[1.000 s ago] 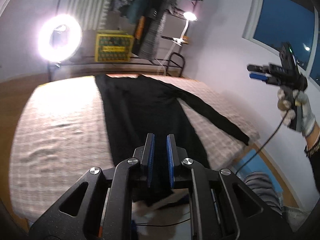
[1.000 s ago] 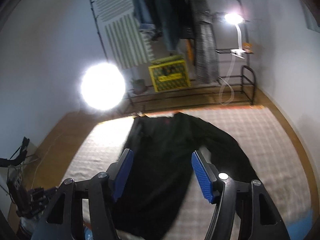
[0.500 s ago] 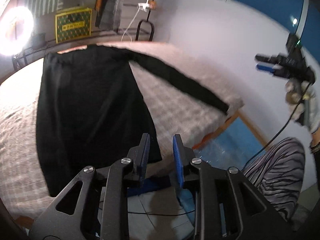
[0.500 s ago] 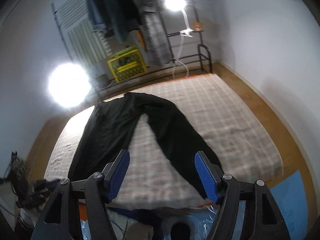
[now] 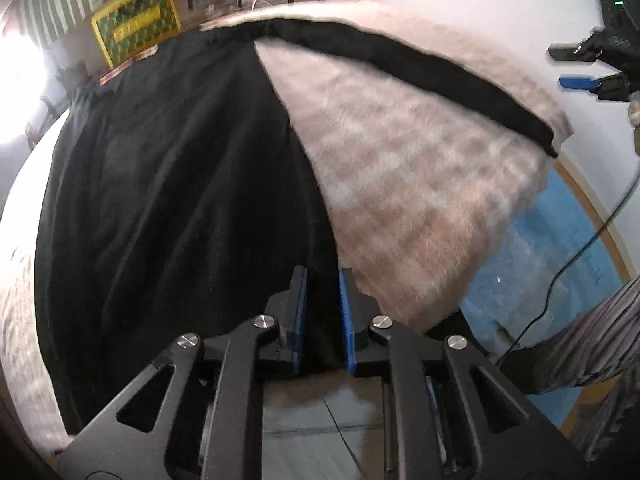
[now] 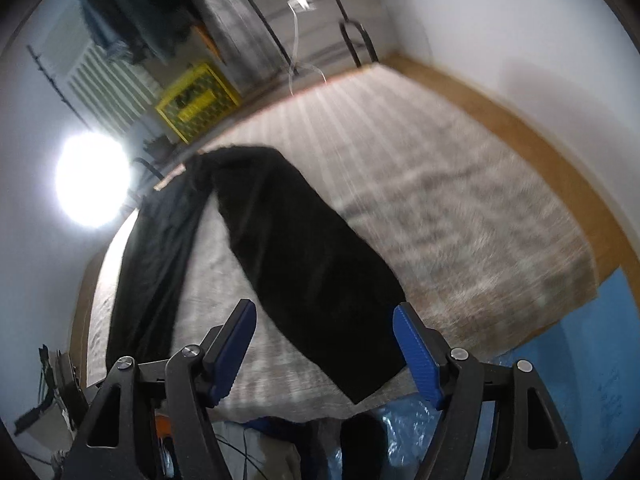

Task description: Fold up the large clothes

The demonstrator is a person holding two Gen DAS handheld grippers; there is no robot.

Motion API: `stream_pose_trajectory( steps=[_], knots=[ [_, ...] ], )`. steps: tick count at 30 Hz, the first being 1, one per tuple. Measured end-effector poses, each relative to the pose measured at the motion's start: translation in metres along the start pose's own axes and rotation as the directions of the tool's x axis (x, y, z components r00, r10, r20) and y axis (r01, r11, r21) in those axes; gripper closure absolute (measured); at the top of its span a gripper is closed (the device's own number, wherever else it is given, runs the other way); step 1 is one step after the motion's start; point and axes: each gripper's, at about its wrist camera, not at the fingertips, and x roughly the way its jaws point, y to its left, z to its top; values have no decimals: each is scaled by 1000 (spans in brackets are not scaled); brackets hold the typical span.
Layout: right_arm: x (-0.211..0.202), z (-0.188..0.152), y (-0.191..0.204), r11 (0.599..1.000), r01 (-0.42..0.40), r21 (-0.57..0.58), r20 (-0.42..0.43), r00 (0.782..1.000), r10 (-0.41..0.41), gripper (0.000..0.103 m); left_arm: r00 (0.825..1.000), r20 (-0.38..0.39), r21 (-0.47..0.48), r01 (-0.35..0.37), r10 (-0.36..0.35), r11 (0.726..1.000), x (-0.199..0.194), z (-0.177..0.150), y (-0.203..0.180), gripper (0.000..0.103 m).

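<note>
On the checked bedspread (image 5: 420, 184) a black long-sleeved garment (image 5: 172, 184) lies flat, long axis from 6 to 12 o'clock, one sleeve (image 6: 312, 264) angled out toward 4 o'clock. Fabric matte, soft, lightly creased. Left gripper (image 5: 323, 276) over the hem: jaws have just been closing, a narrow gap remains; grip on cloth indeterminate. Right gripper (image 6: 326, 316) spread wide, straddling the sleeve cuff, still opening. Yellow crate (image 5: 136, 20) at 11 o'clock.

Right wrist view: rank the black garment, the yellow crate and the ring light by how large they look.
1. black garment, by far the largest.
2. ring light.
3. yellow crate.
The light's glare swells it, so the last two are uncertain.
</note>
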Motion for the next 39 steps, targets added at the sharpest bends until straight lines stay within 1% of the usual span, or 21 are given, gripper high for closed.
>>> stream_pose_trajectory(
  steps=[2, 4, 5, 8, 9, 10, 11, 13, 14, 17, 18, 20, 22, 24, 25, 28, 31, 33, 35, 36, 39],
  knots=[
    [12, 0, -6, 999, 43, -4, -38, 998, -43, 30, 1000, 5, 9, 28, -28, 1000, 1, 3, 3, 100],
    [20, 1, -15, 996, 94, 0, -52, 994, -93, 30, 995, 6, -17, 100, -100, 995, -2, 5, 9, 102],
    [22, 1, -21, 994, 107, 14, -59, 993, -106, 30, 986, 20, -44, 166, -165, 985, -7, 7, 13, 102],
    [32, 2, -37, 990, 129, 60, -62, 990, -126, 30, 962, 80, -66, 267, -262, 961, -24, 9, 15, 102],
    [37, 2, -41, 987, 146, 66, -67, 988, -142, 30, 959, 87, -61, 276, -270, 959, -26, 9, 14, 102],
    [42, 3, -43, 984, 163, 67, -74, 985, -158, 30, 961, 85, -43, 266, -261, 963, -26, 9, 12, 102],
    [49, 2, -46, 982, 179, 63, -82, 981, -174, 30, 969, 65, -10, 238, -237, 971, -22, 8, 9, 102],
    [56, -1, -45, 982, 181, 51, -98, 980, -175, 30, 969, -16, 15, 248, -248, 969, -10, 5, 6, 102],
    [60, -3, -44, 984, 174, 41, -107, 980, -169, 31, 971, -34, 18, 239, -238, 971, -8, 4, 5, 102],
    [65, -7, -33, 982, 186, -39, -112, 976, -190, 31, 971, -31, 31, 237, -236, 971, -19, 4, 5, 102],
    [67, -7, -30, 980, 189, -57, -114, 974, -194, 35, 970, -21, 31, 242, -241, 970, -25, 6, 6, 99],
    [65, -8, -28, 978, 196, -68, -107, 973, -202, 48, 971, 8, 34, 237, -237, 971, -41, 9, 9, 98],
    [63, -8, -29, 986, 159, -46, -115, 980, -163, 78, 971, 45, 25, 236, -237, 971, -60, 14, 13, 98],
    [60, -9, -29, 993, 115, -15, -118, 986, -116, 93, 973, 77, 17, 218, -219, 976, -70, 15, 18, 98],
    [58, -10, -26, 995, 103, -10, -110, 988, -104, 97, 974, 96, 2, 206, -206, 978, -76, 16, 23, 98],
    [42, -10, -10, 999, 38, 6, -67, 997, -38, 99, 969, 134, -69, 216, -205, 974, -87, 15, 43, 98],
    [19, -10, 18, 998, -70, 0, -14, 997, 70, 99, 962, 163, -151, 246, -221, 958, -91, 12, 64, 98],
    [7, -11, 46, 990, -134, -34, 11, 991, 134, 99, 962, 173, -193, 244, -212, 950, -92, 8, 77, 98],
    [2, -12, 72, 983, -171, -72, 22, 985, 173, 99, 961, 176, -236, 252, -214, 938, -93, 4, 89, 98],
    [-1, -15, 94, 974, -196, -112, 24, 980, 200, 99, 960, 180, -255, 257, -215, 932, -94, 2, 94, 98],
    [-2, -24, 142, 944, -258, -205, 3, 964, 264, 99, 957, 203, -299, 263, -209, 917, -101, -2, 110, 98]
  ],
)
